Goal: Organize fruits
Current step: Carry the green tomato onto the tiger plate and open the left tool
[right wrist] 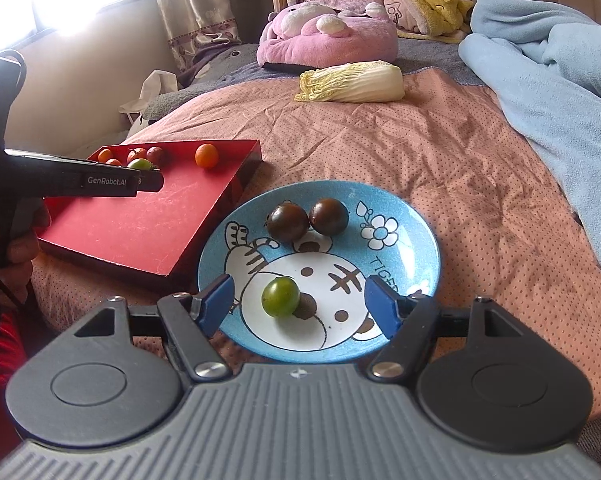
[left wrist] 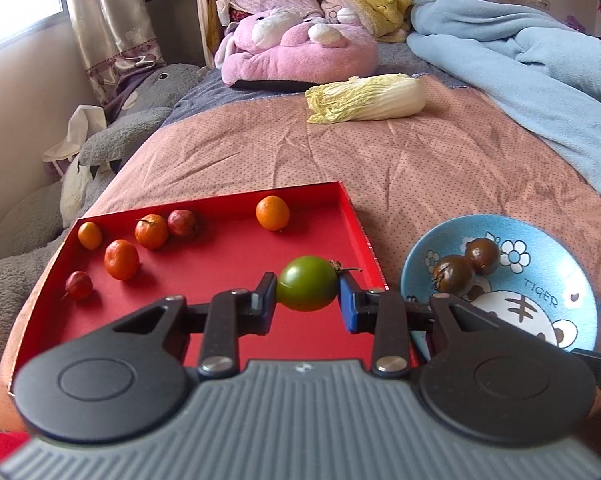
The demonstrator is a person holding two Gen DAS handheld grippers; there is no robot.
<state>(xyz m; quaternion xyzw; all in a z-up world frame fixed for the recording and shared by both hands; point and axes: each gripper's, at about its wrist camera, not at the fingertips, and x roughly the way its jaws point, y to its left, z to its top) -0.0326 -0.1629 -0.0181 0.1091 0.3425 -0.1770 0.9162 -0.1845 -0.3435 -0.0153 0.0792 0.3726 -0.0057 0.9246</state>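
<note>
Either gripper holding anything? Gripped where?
Left gripper pinches a green tomato across its sides, above the red tray. Right gripper is open, empty.

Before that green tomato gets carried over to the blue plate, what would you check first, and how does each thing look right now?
1. Grip: left gripper is shut on the green tomato, pads on both sides. Ok.
2. Tomato off the red tray: cannot tell.
3. Room on the blue plate: two dark tomatoes at the far side, a small green tomato nearer, bare patches between. Ok.
4. Right gripper sits open over the plate, in the way. Not ok.
5. Plate resting flat on the bedspread: cannot tell.
</note>
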